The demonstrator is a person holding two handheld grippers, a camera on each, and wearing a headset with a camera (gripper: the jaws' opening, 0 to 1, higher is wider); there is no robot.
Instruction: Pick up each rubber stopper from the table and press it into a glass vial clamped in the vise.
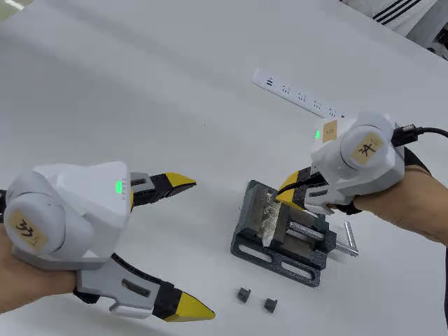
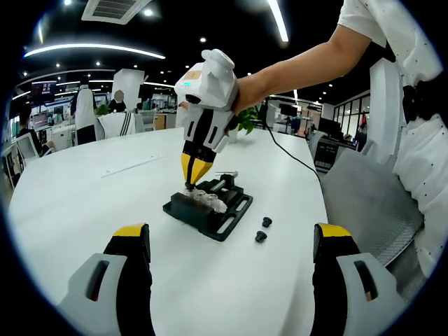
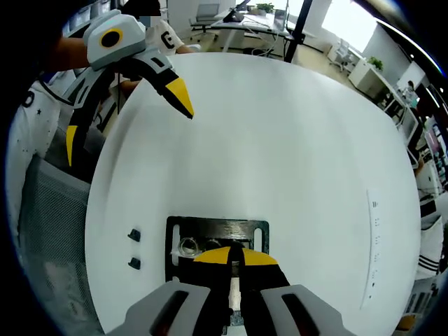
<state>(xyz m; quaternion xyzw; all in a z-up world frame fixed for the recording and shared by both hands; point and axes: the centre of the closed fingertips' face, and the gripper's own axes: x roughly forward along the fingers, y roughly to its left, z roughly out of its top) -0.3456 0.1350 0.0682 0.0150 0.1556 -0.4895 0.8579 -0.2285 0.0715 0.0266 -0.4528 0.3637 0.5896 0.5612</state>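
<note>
Two rubber stoppers (image 1: 243,295) lie unplaced at lower centre near the vise (image 1: 280,245), while the right gripper (image 3: 231,256), jaws pinched together, sits at the clamped glass vials (image 1: 269,218) and the left gripper (image 1: 201,248) hangs wide open

1. The left gripper (image 1: 196,246) is showing a white shell, black jaws, yellow tips and a glowing green light.
2. The right gripper (image 1: 285,190) is wearing the same colours.
3. The vise (image 1: 287,241) and stoppers (image 1: 243,295) are looking dark grey against the white table (image 1: 140,84).
</note>
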